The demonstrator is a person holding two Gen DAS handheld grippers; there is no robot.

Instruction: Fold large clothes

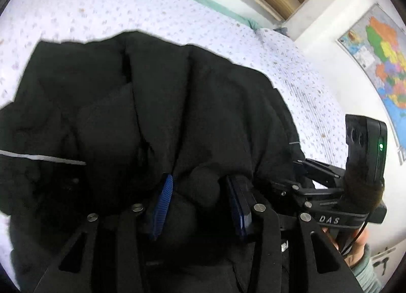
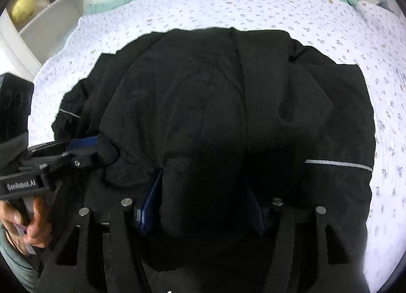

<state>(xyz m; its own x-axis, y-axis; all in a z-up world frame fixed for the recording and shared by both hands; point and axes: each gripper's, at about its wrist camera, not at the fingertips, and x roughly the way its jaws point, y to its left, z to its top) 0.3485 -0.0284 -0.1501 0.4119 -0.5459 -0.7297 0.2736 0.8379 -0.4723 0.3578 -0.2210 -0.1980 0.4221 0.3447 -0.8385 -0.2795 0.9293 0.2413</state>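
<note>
A large black padded jacket (image 1: pixel 177 95) lies bunched on the flowered bed sheet (image 1: pixel 114 11). A thin white stripe (image 1: pixel 43 158) crosses its left part. In the left wrist view my left gripper (image 1: pixel 199 181) points down into the jacket's near side, and a thick lump of black fabric fills the gap between its blue pads (image 1: pixel 162 206). In the right wrist view the jacket (image 2: pixel 228 95) spreads wide, and my right gripper (image 2: pixel 205 181) has a fat fold wedged between its pads. The left gripper (image 2: pixel 101 148) bites the jacket's left edge there.
The right gripper's body with a green light (image 1: pixel 365 156) sits close at the right. A coloured map (image 1: pixel 380 65) hangs on the wall. White shelves (image 2: pixel 50 14) with a yellow round object (image 2: pixel 22 7) stand left of the bed. A hand (image 2: pixel 33 224) holds the left handle.
</note>
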